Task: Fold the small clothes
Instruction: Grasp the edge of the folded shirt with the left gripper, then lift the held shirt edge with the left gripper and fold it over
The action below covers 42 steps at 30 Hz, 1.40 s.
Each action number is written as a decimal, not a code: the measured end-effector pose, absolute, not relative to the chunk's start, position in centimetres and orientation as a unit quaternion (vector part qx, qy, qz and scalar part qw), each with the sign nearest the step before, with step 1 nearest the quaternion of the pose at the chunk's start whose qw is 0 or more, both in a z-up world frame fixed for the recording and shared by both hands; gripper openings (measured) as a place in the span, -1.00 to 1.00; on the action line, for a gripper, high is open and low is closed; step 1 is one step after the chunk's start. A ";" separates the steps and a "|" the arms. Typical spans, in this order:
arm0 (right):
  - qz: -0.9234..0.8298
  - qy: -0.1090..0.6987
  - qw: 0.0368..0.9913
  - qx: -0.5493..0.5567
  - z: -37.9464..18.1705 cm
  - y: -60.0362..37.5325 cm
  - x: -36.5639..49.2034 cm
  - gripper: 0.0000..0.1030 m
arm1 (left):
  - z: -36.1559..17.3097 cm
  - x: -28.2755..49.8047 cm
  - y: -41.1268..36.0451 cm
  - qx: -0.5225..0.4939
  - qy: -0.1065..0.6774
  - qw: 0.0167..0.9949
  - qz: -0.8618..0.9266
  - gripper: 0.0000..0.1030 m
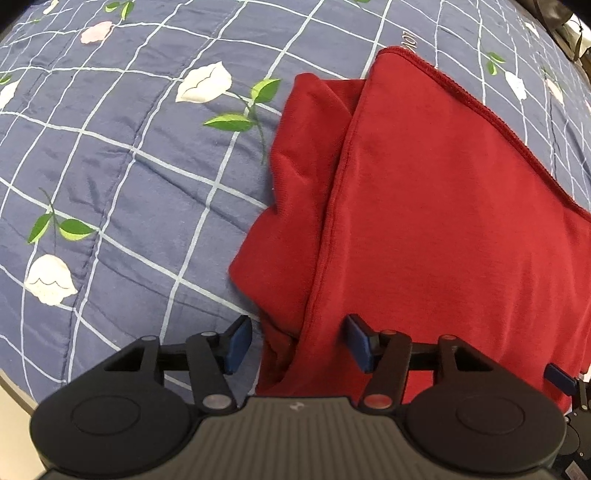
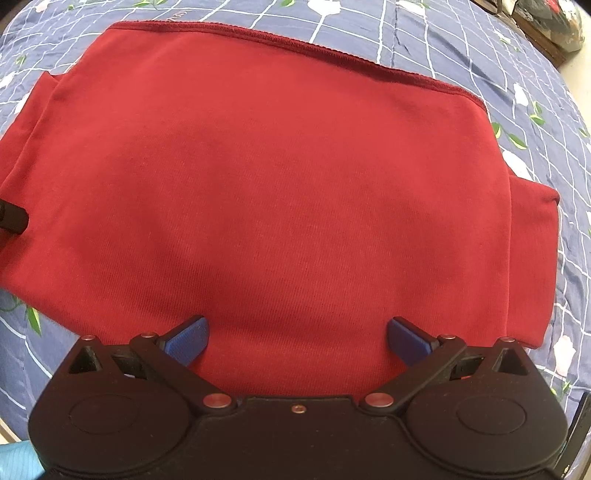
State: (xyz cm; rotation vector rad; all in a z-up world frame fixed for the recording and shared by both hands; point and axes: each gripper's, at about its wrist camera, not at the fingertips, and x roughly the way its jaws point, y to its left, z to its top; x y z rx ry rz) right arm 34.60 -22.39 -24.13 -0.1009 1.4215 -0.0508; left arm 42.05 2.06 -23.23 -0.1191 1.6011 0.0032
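Note:
A red garment (image 1: 436, 206) lies folded on the quilt, with a lower layer sticking out past its left hemmed edge. My left gripper (image 1: 297, 343) stands open over the garment's near left edge, its blue pads (image 1: 238, 343) on either side of the hem, with nothing pinched. In the right wrist view the same red garment (image 2: 273, 177) fills the frame, hem at the far side. My right gripper (image 2: 297, 341) hangs open just over its near edge, blue pads (image 2: 186, 343) spread wide. The right gripper's tip (image 1: 561, 378) shows at the left view's right edge.
A blue quilt (image 1: 122, 166) with a white grid and printed tulips covers the bed around the garment. The bed's edge (image 1: 14, 387) runs at the lower left. Dark clutter (image 2: 550, 26) sits beyond the quilt at the far right. A black part of the other gripper (image 2: 13, 218) pokes in at left.

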 end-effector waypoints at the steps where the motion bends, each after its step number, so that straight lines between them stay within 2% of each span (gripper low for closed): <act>1: -0.022 0.652 0.756 -0.047 -24.1 -22.4 34.6 0.99 | -23.3 42.1 2.0 -0.051 0.718 0.694 0.003 0.24; 10: 0.029 0.662 0.746 -0.058 -24.0 -23.1 33.8 0.99 | -23.2 43.0 0.9 -0.027 0.723 0.690 0.016 0.25; 12: 0.048 0.666 0.741 -0.061 -23.8 -23.5 33.4 0.99 | -23.2 43.1 0.5 -0.024 0.722 0.691 0.016 0.20; 14: 0.061 0.673 0.735 -0.061 -23.5 -23.9 33.0 0.99 | -23.1 43.0 0.3 -0.030 0.720 0.694 0.012 0.01; 21: 0.053 0.672 0.738 -0.046 -22.2 -26.7 28.9 0.99 | -22.5 42.6 -0.9 -0.031 0.710 0.702 0.036 -0.32; 23: 0.038 0.682 0.730 -0.029 -22.2 -28.1 27.8 0.99 | -22.4 42.4 -1.6 -0.025 0.707 0.705 0.042 -0.50; 26: 0.014 0.696 0.718 -0.012 -22.3 -30.4 26.3 0.99 | -22.2 42.1 -2.5 -0.015 0.701 0.711 0.057 -0.65; 31: -0.010 0.703 0.711 -0.017 -21.8 -34.0 25.2 0.99 | -20.8 41.4 -4.3 0.002 0.680 0.727 0.093 -0.74; 42: -0.015 0.702 0.711 -0.037 -21.4 -39.9 25.2 0.99 | -14.3 39.7 -11.0 0.100 0.590 0.798 0.071 -0.76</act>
